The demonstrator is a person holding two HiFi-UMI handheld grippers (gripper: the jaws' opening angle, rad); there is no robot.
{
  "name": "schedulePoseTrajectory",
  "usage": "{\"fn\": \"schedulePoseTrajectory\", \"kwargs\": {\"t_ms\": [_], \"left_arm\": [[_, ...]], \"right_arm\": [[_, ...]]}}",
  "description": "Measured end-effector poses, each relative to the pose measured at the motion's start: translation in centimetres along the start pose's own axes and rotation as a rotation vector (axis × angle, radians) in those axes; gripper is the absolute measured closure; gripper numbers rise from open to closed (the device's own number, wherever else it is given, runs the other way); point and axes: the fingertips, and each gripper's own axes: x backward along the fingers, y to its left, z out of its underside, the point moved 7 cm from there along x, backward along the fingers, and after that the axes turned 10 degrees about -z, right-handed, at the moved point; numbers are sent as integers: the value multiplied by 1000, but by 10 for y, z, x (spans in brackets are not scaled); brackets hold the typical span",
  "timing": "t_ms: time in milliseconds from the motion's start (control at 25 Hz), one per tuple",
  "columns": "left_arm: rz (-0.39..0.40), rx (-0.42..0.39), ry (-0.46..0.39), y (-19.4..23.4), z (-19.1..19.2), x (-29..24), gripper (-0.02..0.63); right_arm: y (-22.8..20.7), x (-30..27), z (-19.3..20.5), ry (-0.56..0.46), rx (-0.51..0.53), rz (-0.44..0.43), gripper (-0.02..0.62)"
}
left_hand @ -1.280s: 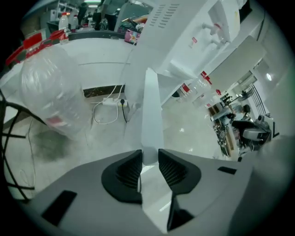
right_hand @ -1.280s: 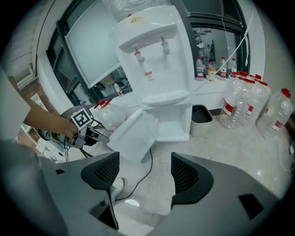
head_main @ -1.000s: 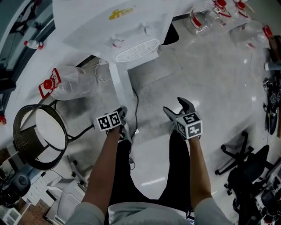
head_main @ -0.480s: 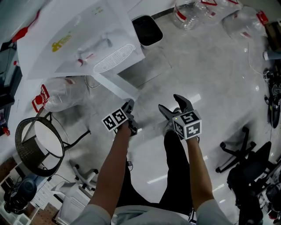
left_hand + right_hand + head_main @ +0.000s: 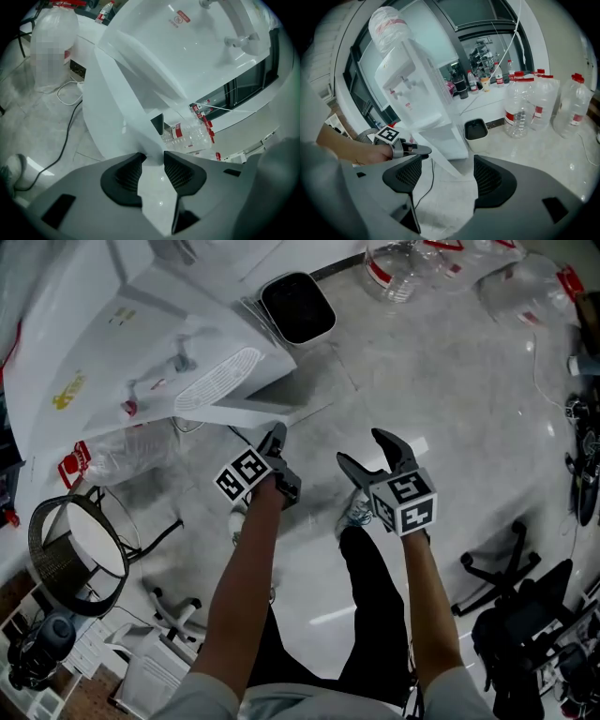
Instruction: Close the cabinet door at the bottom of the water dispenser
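Observation:
The white water dispenser [image 5: 141, 343] stands at the upper left of the head view, its bottom cabinet door [image 5: 272, 413] swung partly out. My left gripper [image 5: 275, 442] sits at the door's free edge. In the left gripper view that white edge [image 5: 140, 117] runs between the jaws of my left gripper [image 5: 153, 161], and the pads [image 5: 129, 173] stand slightly apart from it. My right gripper [image 5: 364, 448] hovers open over the floor to the right, holding nothing. The right gripper view shows the door [image 5: 440, 157], my left gripper [image 5: 417, 150] at its edge, and my open right gripper [image 5: 443, 173].
A white bin with a dark inside [image 5: 298, 307] stands right of the dispenser. Large water bottles [image 5: 403, 263] line the far wall. A bagged bottle [image 5: 112, 456], a round basket [image 5: 75, 540] and a cable [image 5: 155, 535] lie left. An office chair [image 5: 525, 615] is at the right.
The door has swung from pointing at me round toward the dispenser, with my left gripper travelling along at its edge. My right gripper has drifted forward, still open.

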Motion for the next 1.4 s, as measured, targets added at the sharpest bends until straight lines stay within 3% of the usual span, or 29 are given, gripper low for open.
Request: {"fn": "schedulePoseTrajectory", "kwargs": {"t_ms": [80,200,520,760,960,1120,1280,1360,1400], "left_arm": [[9,-27,-7,-14,-9,-11,443],[7,-179,-18,-36,-26,-30,443],[-49,-489,-78,-73,-70,-76,489],[-65,-595,-114,-89,-94,-93,488],[-34,-627,-82,-98,-81,-79,489],[-36,-582,-9,-83,-45,-28,491],[-33,-608,24,-74,-20,40,505],[-34,-644,14,-70,-23,68,523],[-35,-669,4,-67,-29,82,532]], "right_arm": [[-7,3,-5,4,6,-4,233],[-19,5,-10,2,2,-5,233],[-48,2,-14,5,4,-6,232],[-61,8,-7,31,-15,11,233],[-60,24,-17,4,-14,71,233],[-38,48,-45,-65,-2,160,235],[-7,74,-77,-121,35,211,250],[13,84,-94,-141,77,218,299],[24,89,-101,-151,95,226,355]]}}
